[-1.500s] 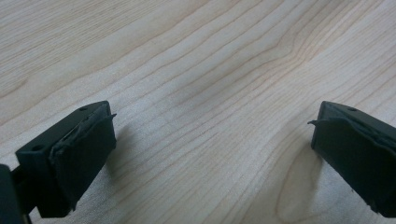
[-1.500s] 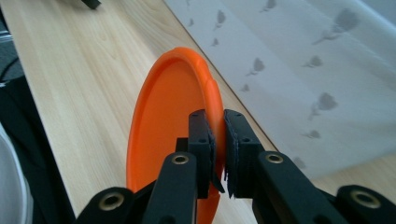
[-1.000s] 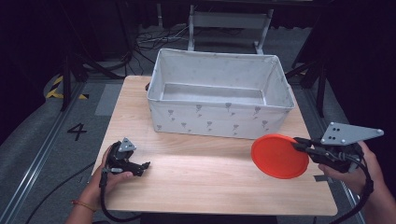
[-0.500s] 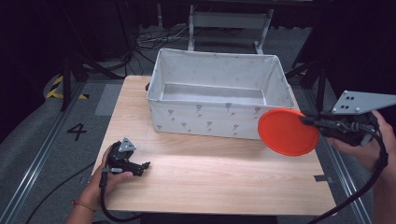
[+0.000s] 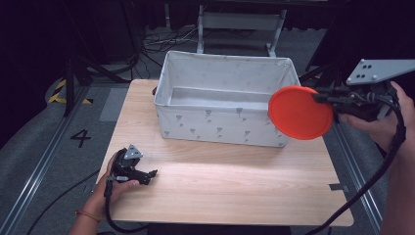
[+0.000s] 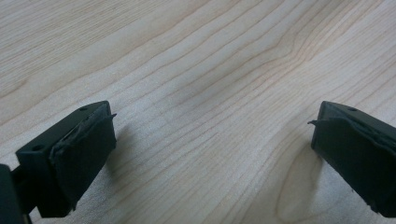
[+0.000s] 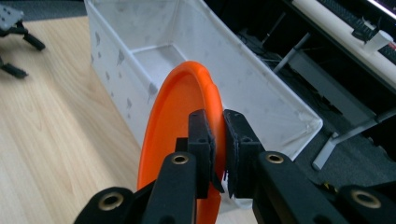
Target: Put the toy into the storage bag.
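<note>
Wooden surface (image 5: 235, 181): right tool (image 5: 327, 100) is gripping an orange plate (image 5: 299, 112) on edge, bin (image 5: 225, 98) lying just beyond; left tool (image 5: 147, 175) is resting open.

A fabric storage bin (image 5: 222, 125) stands on the table (image 5: 235, 191), toward the far edge, running most of the way from the left edge toward the right edge. The near half of the table is bare wood. The left gripper (image 5: 147, 175) rests on the table near the near left corner, held by the left hand (image 5: 113, 185), well apart from the bin. The right gripper (image 5: 320, 98) is raised above the right edge, holding a plastic disc (image 5: 299, 113) by its rim; the disc stands on edge before the bin's near right corner, overlapping it in the high view.
</note>
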The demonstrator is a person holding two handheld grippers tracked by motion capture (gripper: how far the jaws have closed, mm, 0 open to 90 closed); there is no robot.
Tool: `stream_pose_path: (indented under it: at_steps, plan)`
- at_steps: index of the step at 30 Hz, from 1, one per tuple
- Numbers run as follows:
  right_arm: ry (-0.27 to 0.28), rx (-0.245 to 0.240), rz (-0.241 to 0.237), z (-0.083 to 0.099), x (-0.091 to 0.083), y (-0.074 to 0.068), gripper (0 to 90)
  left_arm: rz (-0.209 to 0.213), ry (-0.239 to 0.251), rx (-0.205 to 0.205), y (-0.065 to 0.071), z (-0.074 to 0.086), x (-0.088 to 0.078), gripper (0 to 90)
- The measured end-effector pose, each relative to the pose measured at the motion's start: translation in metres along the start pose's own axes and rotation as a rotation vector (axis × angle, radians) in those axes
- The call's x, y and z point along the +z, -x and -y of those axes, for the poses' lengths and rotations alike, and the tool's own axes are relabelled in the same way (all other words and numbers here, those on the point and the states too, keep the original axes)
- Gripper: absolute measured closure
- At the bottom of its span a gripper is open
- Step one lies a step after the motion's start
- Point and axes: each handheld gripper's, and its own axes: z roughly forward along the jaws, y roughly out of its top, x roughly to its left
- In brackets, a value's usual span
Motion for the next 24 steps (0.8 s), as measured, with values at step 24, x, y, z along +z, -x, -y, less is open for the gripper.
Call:
stream_pose_path:
  at_steps: [24]
  plan:
    - [-0.038,0.025,0.033,-0.035,0.091,0.066,82.2,0.008,0.0,0.005,-0.001,0.0,0.0,0.2]
